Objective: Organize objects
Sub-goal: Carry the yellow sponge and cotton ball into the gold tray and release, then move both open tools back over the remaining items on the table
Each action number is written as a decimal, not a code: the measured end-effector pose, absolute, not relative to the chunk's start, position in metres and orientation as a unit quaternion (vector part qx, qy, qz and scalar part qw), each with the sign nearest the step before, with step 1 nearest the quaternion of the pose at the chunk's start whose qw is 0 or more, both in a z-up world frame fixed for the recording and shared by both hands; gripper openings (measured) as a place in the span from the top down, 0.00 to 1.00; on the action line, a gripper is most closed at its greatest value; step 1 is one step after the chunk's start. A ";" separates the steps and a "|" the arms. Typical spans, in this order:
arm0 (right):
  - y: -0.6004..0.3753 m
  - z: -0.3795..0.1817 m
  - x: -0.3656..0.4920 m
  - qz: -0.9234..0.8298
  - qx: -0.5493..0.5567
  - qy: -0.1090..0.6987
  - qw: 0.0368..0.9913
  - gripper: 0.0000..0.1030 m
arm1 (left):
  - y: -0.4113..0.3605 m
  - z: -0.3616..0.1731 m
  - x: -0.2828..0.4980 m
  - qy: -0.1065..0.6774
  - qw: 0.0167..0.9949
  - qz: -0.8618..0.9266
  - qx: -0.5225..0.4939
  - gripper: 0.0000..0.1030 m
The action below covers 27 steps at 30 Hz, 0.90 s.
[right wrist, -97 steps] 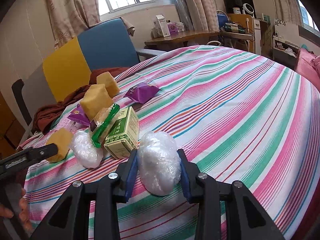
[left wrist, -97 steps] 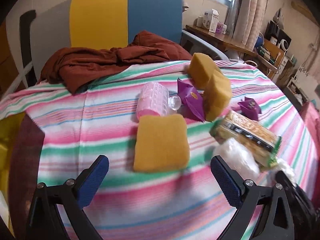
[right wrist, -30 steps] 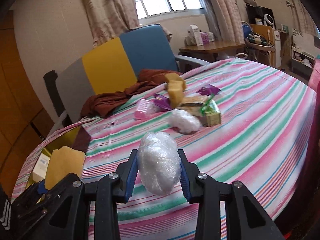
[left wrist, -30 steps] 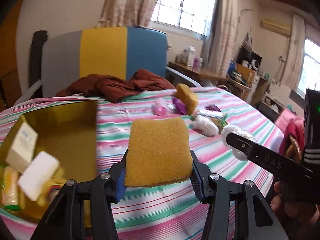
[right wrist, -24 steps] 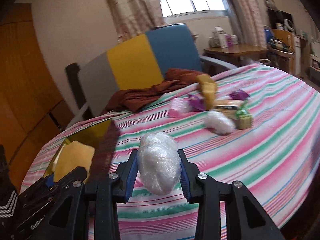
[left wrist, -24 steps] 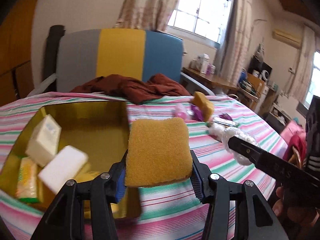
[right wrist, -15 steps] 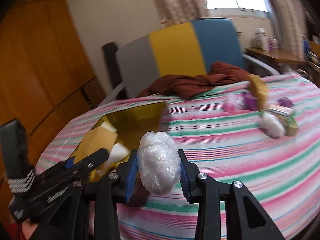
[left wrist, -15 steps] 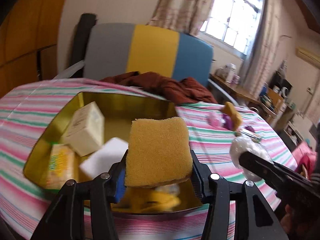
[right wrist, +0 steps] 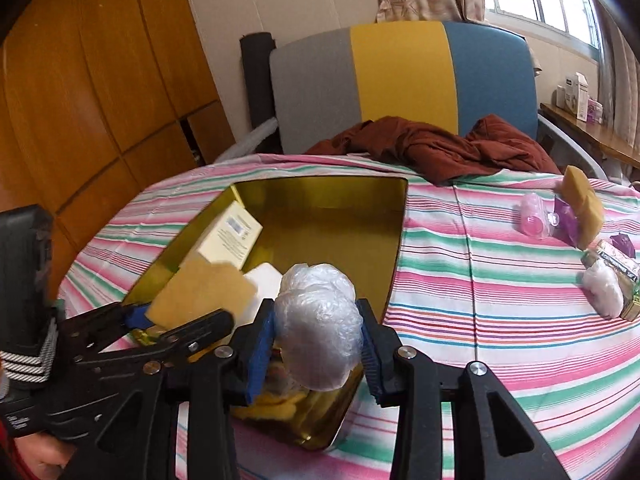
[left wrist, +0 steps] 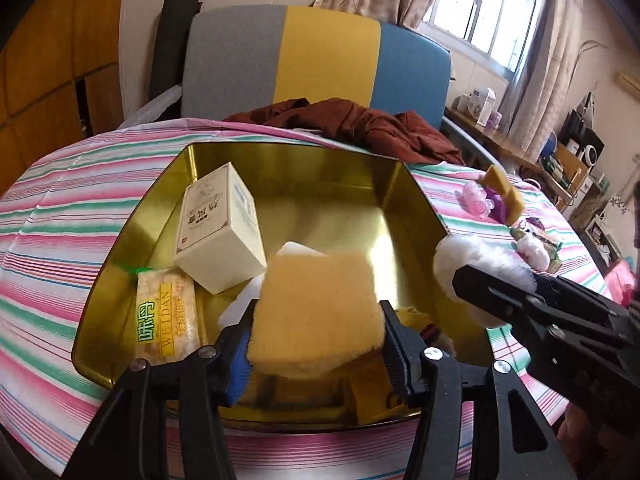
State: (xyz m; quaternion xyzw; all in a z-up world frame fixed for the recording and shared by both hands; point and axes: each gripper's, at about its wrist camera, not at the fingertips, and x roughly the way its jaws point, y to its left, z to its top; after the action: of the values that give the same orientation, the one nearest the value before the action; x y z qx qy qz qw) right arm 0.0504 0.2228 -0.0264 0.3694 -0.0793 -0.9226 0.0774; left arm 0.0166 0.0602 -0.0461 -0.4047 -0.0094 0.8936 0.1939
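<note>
A gold tin [left wrist: 280, 148] sits on the striped tablecloth and holds a cream box [left wrist: 218, 224], a snack packet [left wrist: 164, 316] and a white block [left wrist: 296, 250]. My left gripper [left wrist: 316, 320] hangs over the tin's near side with its jaws opening. The yellow sponge [left wrist: 316, 312] between them is blurred and tilted and looks loose. My right gripper [right wrist: 316, 320] is over the tin's near right corner. Its jaws are opening too, but the pads still touch the crumpled clear plastic bundle [right wrist: 316, 324]. The sponge [right wrist: 200, 292] and the left gripper [right wrist: 180, 316] show at the left of the right wrist view.
Further right on the cloth lie another yellow sponge [right wrist: 582, 204], a pink roller [right wrist: 534, 220], purple packets [right wrist: 568, 220], a second white bundle [right wrist: 604, 288] and a green box. A brown cloth [left wrist: 360, 124] lies before the grey, yellow and blue chair [left wrist: 332, 52]. Wooden cabinets [right wrist: 100, 100] stand at left.
Both grippers swung left from the pile to above the gold tin, carrying the sponge and the bundle. The left jaws have widened and the sponge has tipped between them.
</note>
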 end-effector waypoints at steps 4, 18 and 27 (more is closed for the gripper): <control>0.229 -0.027 0.050 -0.920 0.373 -0.092 0.068 0.56 | 0.058 -0.047 0.021 -0.018 0.191 0.895 -0.402 0.22; 0.256 -0.017 0.076 -0.928 0.344 -0.135 0.054 0.54 | 0.034 -0.025 0.026 -0.104 0.134 0.918 -0.358 0.03; 0.279 -0.018 0.085 -0.930 0.335 -0.148 0.033 0.54 | 0.053 -0.008 0.037 -0.112 0.146 0.919 -0.348 0.00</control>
State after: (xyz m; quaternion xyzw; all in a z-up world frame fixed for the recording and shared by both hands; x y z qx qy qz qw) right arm 0.0855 0.2791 -0.0177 0.3349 -0.1478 -0.9300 0.0325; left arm 0.0370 0.0531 -0.0085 -0.3476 -0.1118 0.9195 0.1459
